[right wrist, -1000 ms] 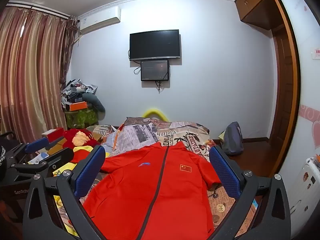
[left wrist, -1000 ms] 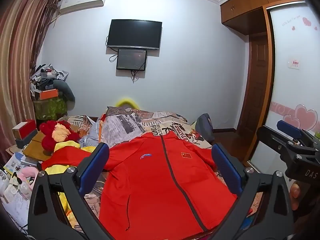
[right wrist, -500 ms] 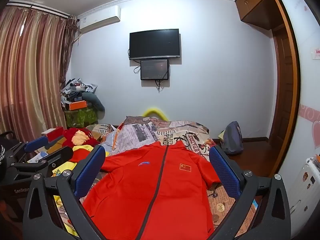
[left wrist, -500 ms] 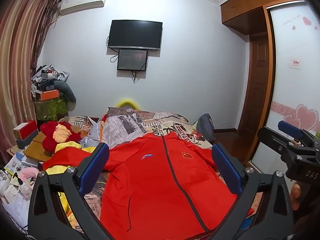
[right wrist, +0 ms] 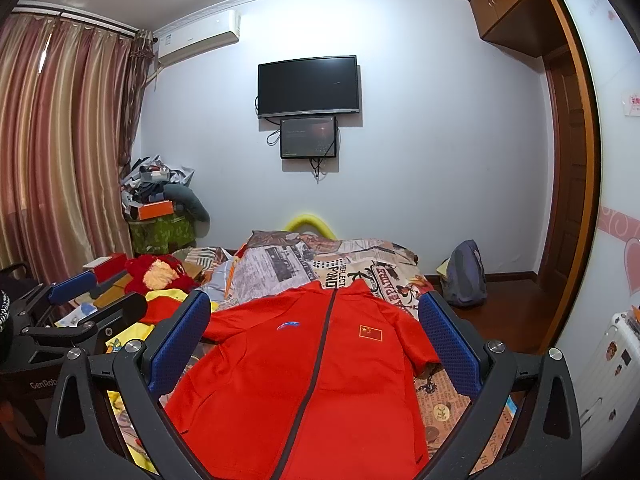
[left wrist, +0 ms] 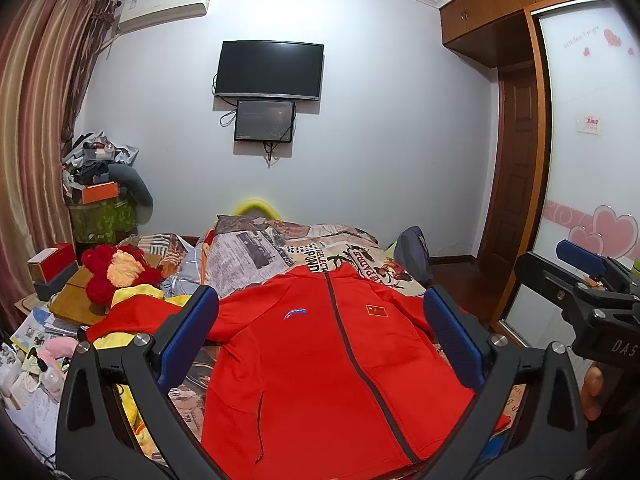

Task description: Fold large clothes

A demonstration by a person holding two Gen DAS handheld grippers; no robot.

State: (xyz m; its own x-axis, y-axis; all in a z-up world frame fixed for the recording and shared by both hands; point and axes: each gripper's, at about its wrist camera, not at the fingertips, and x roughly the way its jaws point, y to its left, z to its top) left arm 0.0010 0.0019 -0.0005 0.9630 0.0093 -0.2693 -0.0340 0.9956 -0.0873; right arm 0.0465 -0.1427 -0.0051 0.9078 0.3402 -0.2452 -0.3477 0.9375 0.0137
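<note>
Both claws wide open, nothing in either. My left claw (left wrist: 320, 328) hangs above the red jacket (left wrist: 328, 360), my right claw (right wrist: 316, 332) does the same; neither touches cloth. Jacket lies front up on the bed (right wrist: 352, 256), zipped, collar toward the far wall, hem toward me, body mostly flat. Its sleeve on my left runs out sideways over yellow stuff (left wrist: 132, 292) near the red plush toy (left wrist: 116, 268). The other sleeve looks tucked or short along the body on the right wrist view, can't tell which. Vs. a sec ago: barely any change. Left view has crept a bit lower and closer, jacket a touch bigger in frame; right view approx. the same. Jacket itself hasn't shifted, no new crease, no fold made. So I read this as hover/line-up before the 1st grab, task basically at zero. Next, prob. go for the stretched-out sleeve w/ left claw and bring it across the chest, right claw taking the other shoulder or hem. Risks: the sleeve end sits in clutter, so I could pinch the yellow cloth along w/ it; the bed cover under the jacket is soft and could bunch up if I dig too deep.
</note>
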